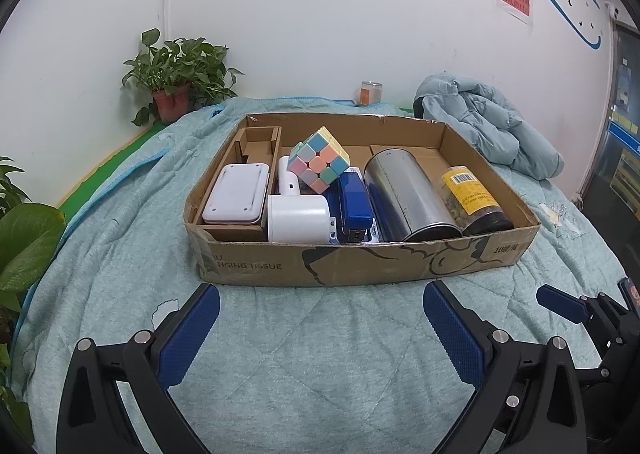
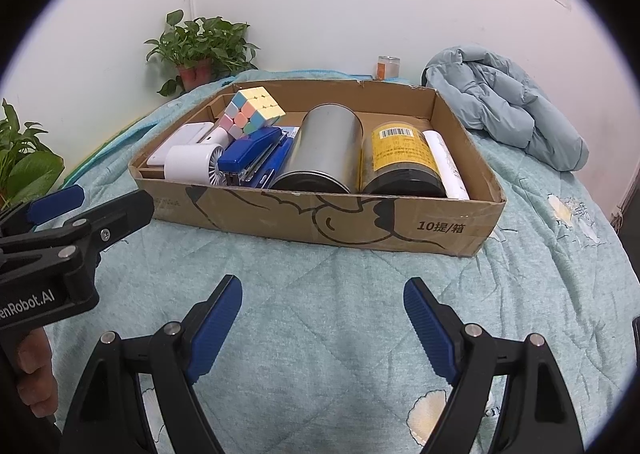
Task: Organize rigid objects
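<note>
A shallow cardboard box [image 1: 360,266] [image 2: 280,213] lies on the teal quilt. It holds a pastel cube [image 1: 319,164] [image 2: 253,109], a white fan [image 1: 298,218] [image 2: 192,163], a blue stapler [image 1: 354,202] [image 2: 252,153], a metal tin [image 1: 408,195] [image 2: 324,147], a yellow-labelled jar [image 1: 474,195] [image 2: 402,157], a white flat device [image 1: 236,197] and a white tube [image 2: 446,163]. My left gripper [image 1: 320,318] is open and empty in front of the box. My right gripper [image 2: 322,310] is open and empty, also short of the box.
A pale blue jacket [image 1: 492,125] [image 2: 508,105] lies at the back right. A potted plant [image 1: 176,81] [image 2: 200,49] and a small jar [image 1: 370,93] [image 2: 387,67] stand by the wall. More leaves [image 1: 24,238] are at the left edge.
</note>
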`<state>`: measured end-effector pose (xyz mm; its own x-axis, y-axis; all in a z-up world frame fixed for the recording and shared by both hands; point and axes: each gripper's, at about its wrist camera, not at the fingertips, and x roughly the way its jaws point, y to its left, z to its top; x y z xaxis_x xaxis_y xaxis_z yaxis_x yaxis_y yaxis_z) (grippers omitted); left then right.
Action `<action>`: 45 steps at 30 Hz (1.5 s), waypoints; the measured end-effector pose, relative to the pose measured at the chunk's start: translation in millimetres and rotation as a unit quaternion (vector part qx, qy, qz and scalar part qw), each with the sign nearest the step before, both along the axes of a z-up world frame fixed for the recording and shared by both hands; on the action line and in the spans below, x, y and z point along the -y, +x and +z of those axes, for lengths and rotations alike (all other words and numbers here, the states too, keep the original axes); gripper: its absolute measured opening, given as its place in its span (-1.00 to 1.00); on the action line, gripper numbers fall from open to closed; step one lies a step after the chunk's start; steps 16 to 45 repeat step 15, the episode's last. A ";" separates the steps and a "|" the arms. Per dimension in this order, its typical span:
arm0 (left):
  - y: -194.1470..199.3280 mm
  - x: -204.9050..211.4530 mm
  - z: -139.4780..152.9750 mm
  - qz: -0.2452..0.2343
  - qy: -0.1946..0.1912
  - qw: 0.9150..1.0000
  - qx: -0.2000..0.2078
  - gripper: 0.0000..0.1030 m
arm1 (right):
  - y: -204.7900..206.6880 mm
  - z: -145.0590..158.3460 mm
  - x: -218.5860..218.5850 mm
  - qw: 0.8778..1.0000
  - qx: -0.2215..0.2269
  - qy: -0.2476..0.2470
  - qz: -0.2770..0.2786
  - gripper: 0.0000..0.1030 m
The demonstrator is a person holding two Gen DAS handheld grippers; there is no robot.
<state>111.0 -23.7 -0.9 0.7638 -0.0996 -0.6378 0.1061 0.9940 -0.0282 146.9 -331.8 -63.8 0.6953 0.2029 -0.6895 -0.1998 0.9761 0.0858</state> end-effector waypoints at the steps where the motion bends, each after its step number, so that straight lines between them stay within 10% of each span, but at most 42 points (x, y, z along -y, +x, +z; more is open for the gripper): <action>1: 0.2 -0.1 -0.6 0.000 0.000 1.000 -0.001 0.99 | -0.3 -0.4 0.1 1.000 0.000 0.000 0.000 0.61; 45: 1.7 -6.1 -2.0 0.000 -0.011 1.000 0.010 0.99 | 3.2 -3.1 7.4 1.000 0.000 -0.001 0.004 0.61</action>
